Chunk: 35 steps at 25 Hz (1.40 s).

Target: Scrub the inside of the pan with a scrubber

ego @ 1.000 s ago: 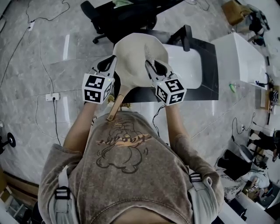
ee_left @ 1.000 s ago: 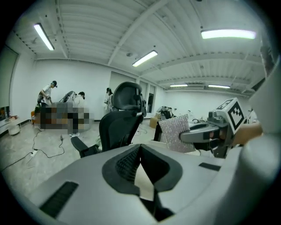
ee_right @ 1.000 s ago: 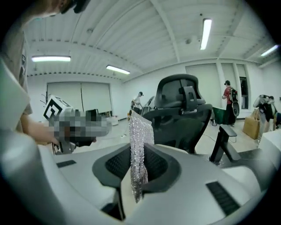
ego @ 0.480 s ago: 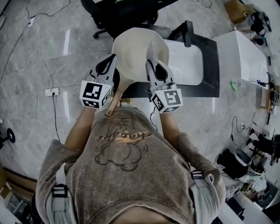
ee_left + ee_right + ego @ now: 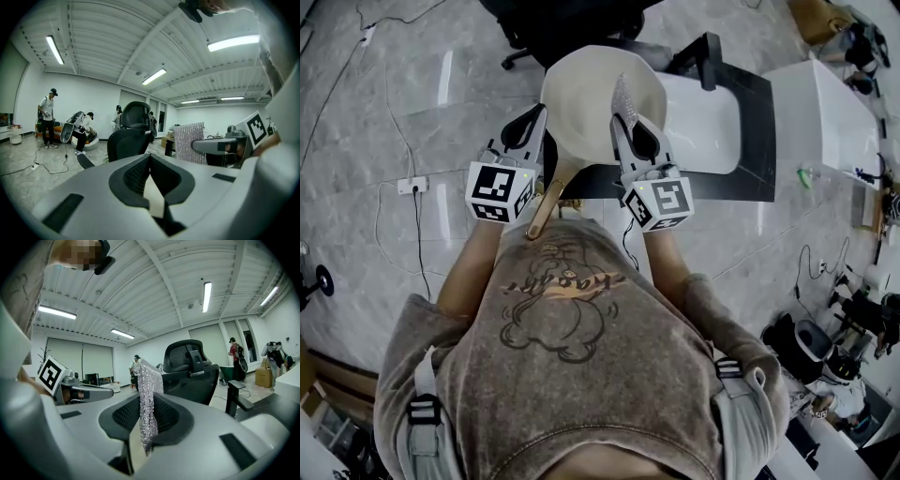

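Observation:
A cream pan (image 5: pixel 586 98) is held up in the air in front of the person, its wooden handle (image 5: pixel 542 208) pointing back toward the chest. My left gripper (image 5: pixel 540 120) is shut on the pan's left rim, which shows as a cream strip (image 5: pixel 153 199) between its jaws in the left gripper view. My right gripper (image 5: pixel 619 120) is shut on a silvery glittering scrubber (image 5: pixel 624 97), which lies against the pan's right side. In the right gripper view the scrubber (image 5: pixel 147 404) stands up out of the jaws. The right gripper and scrubber (image 5: pixel 190 141) also show in the left gripper view.
A black office chair (image 5: pixel 567 23) stands just beyond the pan. A white table top on a black frame (image 5: pixel 750 141) and a white cabinet (image 5: pixel 825 112) are at the right. A floor socket with cables (image 5: pixel 411 185) lies left. Several people (image 5: pixel 48 117) stand far off.
Both grippers, with the pan and the scrubber, have shifted a little up the picture, away from the body. Both grips are unchanged.

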Each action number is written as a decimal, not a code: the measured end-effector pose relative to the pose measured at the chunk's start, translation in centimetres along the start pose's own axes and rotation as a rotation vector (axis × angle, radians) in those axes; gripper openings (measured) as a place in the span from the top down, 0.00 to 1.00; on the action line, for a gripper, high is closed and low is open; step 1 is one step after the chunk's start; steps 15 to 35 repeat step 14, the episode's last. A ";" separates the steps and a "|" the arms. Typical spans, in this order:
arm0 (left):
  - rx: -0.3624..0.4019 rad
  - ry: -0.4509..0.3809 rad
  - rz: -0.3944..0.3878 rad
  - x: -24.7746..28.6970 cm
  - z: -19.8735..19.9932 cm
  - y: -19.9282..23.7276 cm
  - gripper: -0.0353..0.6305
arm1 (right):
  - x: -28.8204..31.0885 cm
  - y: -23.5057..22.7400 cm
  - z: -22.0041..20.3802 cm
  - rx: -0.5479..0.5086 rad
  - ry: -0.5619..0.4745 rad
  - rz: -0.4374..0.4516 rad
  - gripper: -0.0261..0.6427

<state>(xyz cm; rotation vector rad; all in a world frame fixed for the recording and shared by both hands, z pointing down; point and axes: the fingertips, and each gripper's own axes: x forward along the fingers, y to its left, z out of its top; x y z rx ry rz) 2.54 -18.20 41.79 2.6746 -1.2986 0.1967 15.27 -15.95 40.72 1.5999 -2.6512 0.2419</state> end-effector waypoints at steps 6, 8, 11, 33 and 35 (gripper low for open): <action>-0.005 0.007 0.009 0.0 -0.3 0.4 0.92 | 0.4 0.4 -0.3 0.003 0.013 0.011 0.84; -0.008 0.010 0.010 0.0 -0.4 0.5 0.92 | 0.6 0.5 -0.3 0.001 0.015 0.015 0.84; -0.017 0.011 0.015 0.1 -0.5 0.9 0.92 | 0.9 0.7 -0.2 -0.009 0.019 0.025 0.84; -0.024 0.012 0.019 0.2 -0.7 1.3 0.92 | 1.2 0.9 -0.1 -0.022 0.022 0.035 0.84; -0.024 0.012 0.019 0.2 -0.7 1.3 0.92 | 1.2 0.9 -0.1 -0.022 0.022 0.035 0.84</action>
